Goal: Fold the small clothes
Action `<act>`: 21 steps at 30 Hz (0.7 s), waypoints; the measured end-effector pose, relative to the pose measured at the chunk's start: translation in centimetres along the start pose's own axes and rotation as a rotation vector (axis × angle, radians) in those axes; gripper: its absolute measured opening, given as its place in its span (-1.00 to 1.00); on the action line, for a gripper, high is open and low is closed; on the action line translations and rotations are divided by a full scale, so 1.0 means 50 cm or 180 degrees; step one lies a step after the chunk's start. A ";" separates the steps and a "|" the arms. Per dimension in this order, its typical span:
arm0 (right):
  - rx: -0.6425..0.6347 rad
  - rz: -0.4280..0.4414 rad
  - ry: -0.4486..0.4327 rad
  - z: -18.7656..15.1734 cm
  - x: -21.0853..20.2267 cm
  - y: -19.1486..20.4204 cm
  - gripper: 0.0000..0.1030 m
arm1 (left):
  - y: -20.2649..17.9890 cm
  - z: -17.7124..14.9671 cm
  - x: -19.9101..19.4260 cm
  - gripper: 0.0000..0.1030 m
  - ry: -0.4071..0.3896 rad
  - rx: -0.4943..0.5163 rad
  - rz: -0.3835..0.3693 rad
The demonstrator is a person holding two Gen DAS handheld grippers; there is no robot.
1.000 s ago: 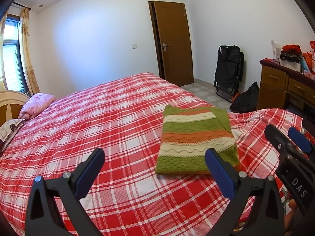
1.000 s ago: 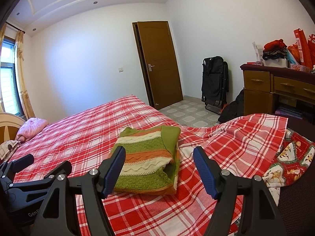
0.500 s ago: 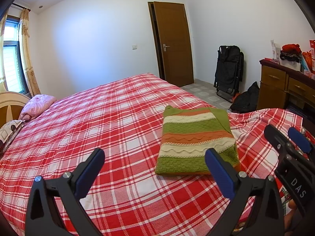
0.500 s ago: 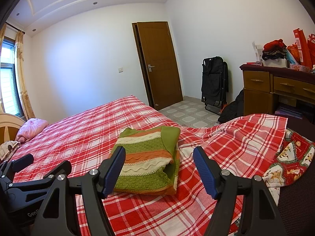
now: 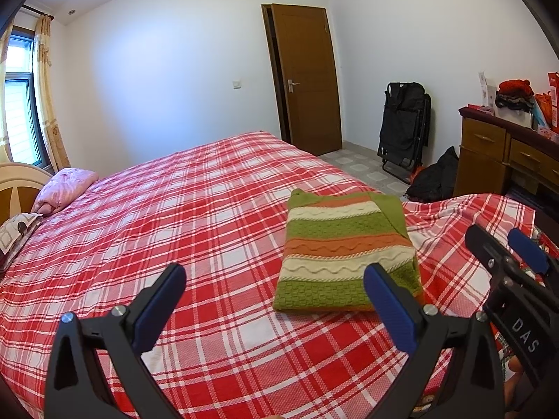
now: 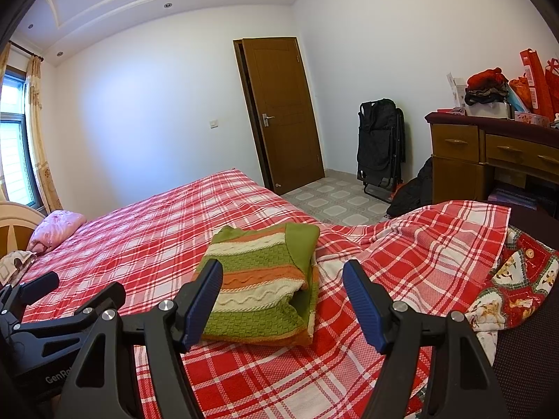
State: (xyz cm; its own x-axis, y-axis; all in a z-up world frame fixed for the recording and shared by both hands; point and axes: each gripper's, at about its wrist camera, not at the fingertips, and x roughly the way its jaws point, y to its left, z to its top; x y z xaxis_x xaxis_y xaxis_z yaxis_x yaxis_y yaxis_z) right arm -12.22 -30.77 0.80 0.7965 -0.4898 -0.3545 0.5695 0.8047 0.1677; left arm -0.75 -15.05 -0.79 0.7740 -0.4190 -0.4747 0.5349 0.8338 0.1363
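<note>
Seen first: wide bed under red-and-white plaid cotton cover (image 5: 195, 209), filling most of both views. Behind, brown wooden door (image 6: 283, 111), black folded chair (image 6: 380, 146) against white wall, wooden dresser (image 6: 457, 164) piled with what looked like clothes and red bags, too small to tell. Folded knitted sweater, green with orange and cream stripes (image 5: 346, 251), lay flat on the bed near its foot-side edge. Small pink bundle (image 5: 66, 185) by headboard. Left gripper (image 5: 274, 291) held above the cover, jaws wide, gripping nothing. Right gripper (image 6: 283, 288) likewise, jaws wide apart, just short of the sweater.
</note>
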 end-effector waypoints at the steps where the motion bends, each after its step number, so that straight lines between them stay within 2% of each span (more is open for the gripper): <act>1: -0.0001 -0.0001 0.0000 0.000 0.001 -0.001 0.40 | 0.000 0.000 0.000 1.00 -0.0009 0.0001 0.0005; 7: 0.0014 -0.0013 -0.0012 0.001 0.000 -0.002 0.40 | -0.006 0.009 -0.006 1.00 -0.0100 0.0029 0.0071; 21: 0.0063 -0.0038 0.0026 -0.001 0.003 -0.007 0.40 | -0.007 0.014 0.005 1.00 -0.0031 -0.0014 -0.0029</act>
State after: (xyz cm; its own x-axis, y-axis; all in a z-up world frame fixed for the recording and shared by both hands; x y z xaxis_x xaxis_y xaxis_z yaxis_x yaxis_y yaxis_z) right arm -12.32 -31.13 0.63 0.7879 -0.4966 -0.3641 0.5830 0.7920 0.1814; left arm -0.49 -15.70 -0.34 0.7723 -0.4301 -0.4676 0.5406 0.8314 0.1282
